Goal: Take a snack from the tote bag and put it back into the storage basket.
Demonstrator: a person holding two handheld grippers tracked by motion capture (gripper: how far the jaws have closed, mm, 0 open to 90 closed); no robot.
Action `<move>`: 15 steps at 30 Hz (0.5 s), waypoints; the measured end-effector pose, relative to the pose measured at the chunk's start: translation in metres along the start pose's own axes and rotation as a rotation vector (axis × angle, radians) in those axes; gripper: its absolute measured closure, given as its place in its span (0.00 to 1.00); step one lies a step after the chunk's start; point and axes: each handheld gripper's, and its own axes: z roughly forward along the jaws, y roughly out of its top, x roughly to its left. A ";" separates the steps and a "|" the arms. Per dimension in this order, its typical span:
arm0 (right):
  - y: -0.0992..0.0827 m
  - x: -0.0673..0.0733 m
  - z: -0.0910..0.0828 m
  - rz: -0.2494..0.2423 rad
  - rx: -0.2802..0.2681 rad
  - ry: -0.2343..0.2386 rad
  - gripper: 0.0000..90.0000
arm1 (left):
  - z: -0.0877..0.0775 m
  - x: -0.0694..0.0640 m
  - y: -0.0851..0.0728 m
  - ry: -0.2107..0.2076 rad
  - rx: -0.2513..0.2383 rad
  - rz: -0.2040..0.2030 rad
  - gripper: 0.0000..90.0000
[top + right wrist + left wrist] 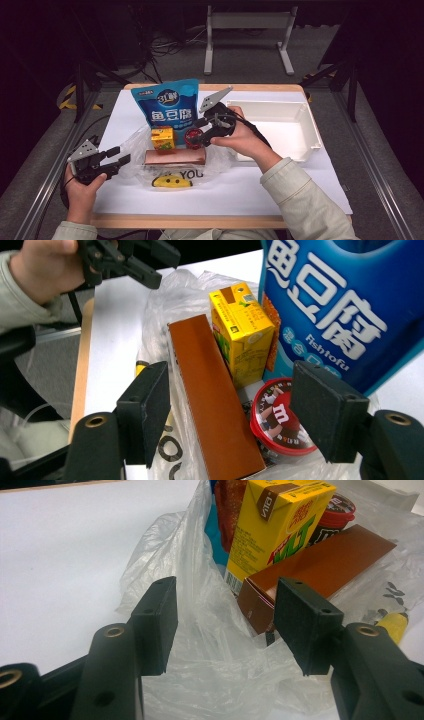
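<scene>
A clear plastic bag (134,146) lies on the white-covered table. It holds a brown box (175,157), a yellow drink carton (163,138) and a red candy tub (192,136). A blue snack pouch (172,105) stands upright right behind them. At the bag's left end my left gripper (121,155) is open; in the left gripper view (231,625) loose bag film (200,650) lies between its jaws and the pads do not press it. My right gripper (198,136) hangs open over the bag's right side, and in the right gripper view (232,420) its jaws straddle the brown box (215,405) and the red tub (280,422).
An empty white bin (311,131) sits on the table at the right, close behind my right hand. The table's wooden front edge (200,221) runs along the bottom. A grey metal stand (247,22) is on the floor beyond the table.
</scene>
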 end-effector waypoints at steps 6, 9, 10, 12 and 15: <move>0.004 0.003 0.008 -0.036 0.016 0.007 0.37 | 0.001 -0.001 0.000 -0.004 -0.001 0.004 0.49; 0.004 0.004 0.016 -0.042 0.036 0.005 0.37 | 0.001 -0.001 0.000 -0.005 0.000 0.007 0.49; 0.004 0.004 0.019 -0.047 0.041 0.006 0.37 | 0.001 -0.002 0.000 -0.004 0.002 0.008 0.49; 0.004 0.006 0.023 -0.054 0.049 0.006 0.37 | 0.001 -0.002 0.000 -0.005 0.002 0.008 0.49; 0.005 0.006 0.031 -0.063 0.057 0.011 0.36 | 0.001 -0.002 0.000 -0.005 0.002 0.010 0.48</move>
